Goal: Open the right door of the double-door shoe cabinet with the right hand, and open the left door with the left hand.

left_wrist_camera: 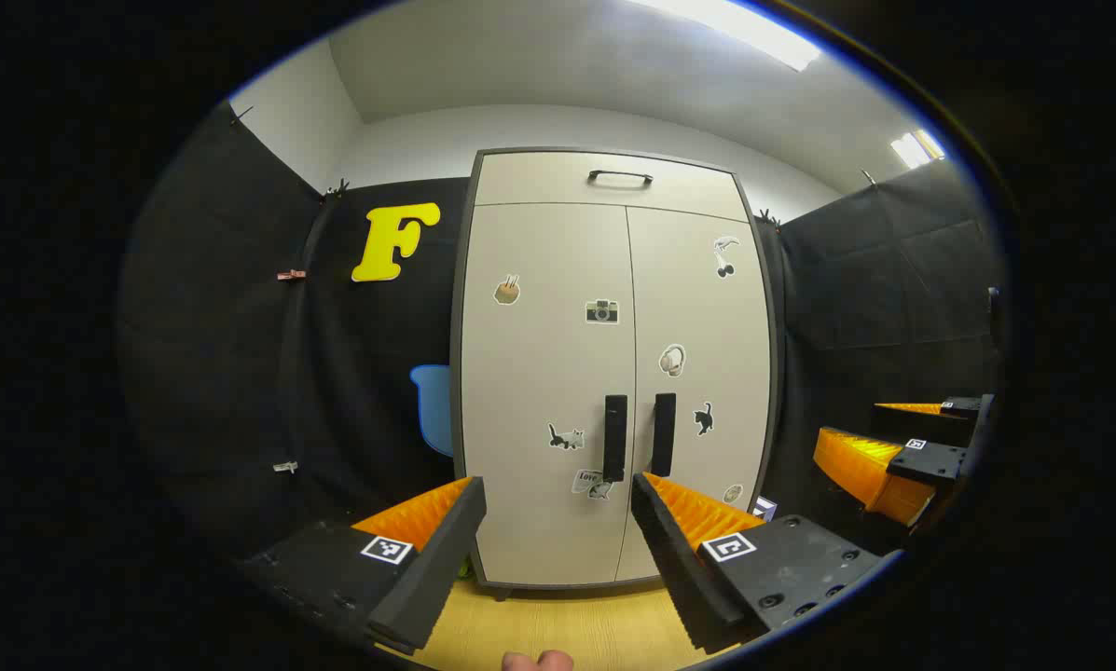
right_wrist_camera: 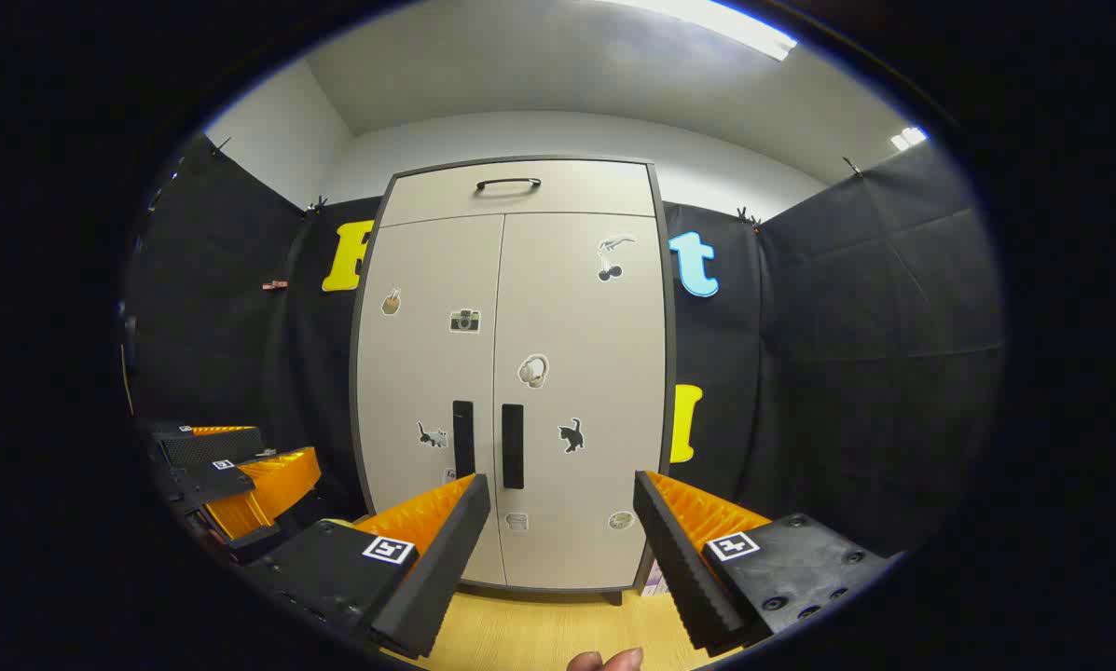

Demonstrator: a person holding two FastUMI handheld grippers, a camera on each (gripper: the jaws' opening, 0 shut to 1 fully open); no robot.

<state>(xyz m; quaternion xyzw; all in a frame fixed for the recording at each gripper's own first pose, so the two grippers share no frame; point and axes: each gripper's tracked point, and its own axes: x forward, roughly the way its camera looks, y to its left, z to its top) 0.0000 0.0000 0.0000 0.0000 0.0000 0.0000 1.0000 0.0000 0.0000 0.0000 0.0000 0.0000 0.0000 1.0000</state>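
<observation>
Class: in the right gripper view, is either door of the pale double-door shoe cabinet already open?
No: both doors of the pale double-door shoe cabinet sit flush and closed.

Drawer (left_wrist_camera: 613,179) above two doors (left_wrist_camera: 544,373)

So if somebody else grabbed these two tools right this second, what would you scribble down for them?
Left gripper: open, holding nothing, short of the cabinet, aimed near the two door handles.
Right gripper: open, holding nothing, also short of the cabinet.
Both doors are shut; the left door handle and the right door handle sit side by side at the centre seam.
Done: nothing yet.
Left: right gripper pulls the right door open, then left gripper pulls the left door open.
</observation>
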